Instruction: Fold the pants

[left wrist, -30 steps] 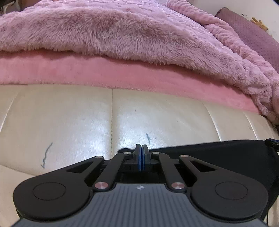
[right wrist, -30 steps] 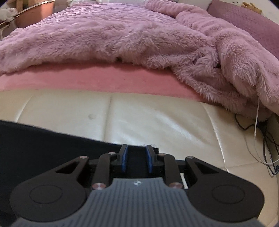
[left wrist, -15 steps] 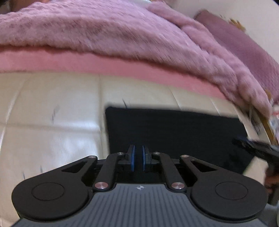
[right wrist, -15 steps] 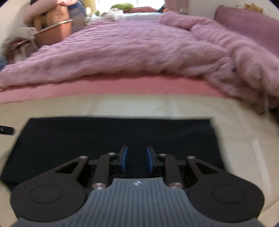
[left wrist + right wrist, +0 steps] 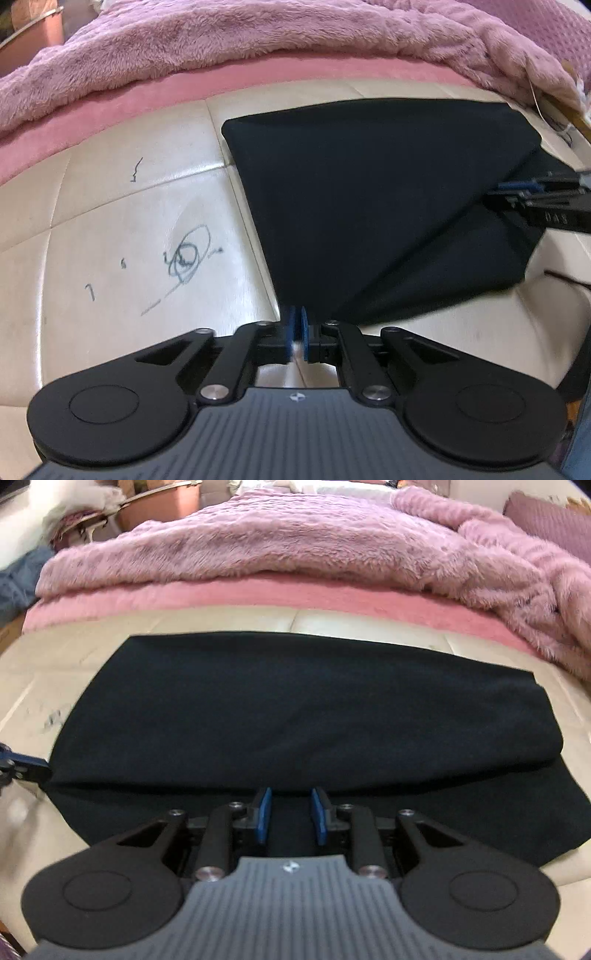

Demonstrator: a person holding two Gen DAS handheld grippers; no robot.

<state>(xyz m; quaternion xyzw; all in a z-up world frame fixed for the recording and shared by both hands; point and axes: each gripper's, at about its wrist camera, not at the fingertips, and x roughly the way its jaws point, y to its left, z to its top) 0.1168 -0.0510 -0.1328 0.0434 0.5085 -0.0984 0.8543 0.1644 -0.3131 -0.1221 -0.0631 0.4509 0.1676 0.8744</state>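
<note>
The black pants lie folded on a cream leather surface, the upper layer doubled over the lower one. In the left wrist view the pants fill the middle right. My left gripper sits at the pants' near left corner, its blue pads nearly together with a thin gap, and nothing shows between them. My right gripper is open and empty, over the near edge of the lower layer. It shows from the side in the left wrist view. The left gripper shows at the left edge of the right wrist view.
A fluffy pink blanket on a pink sheet lies beyond the cream surface. Pen scribbles mark the leather left of the pants. A purple pillow sits far right. A pink tub stands at the back left.
Both grippers have pulled back and risen from the pants' far edge to the near side. The pants now lie folded over. The left gripper's pads have parted slightly.
</note>
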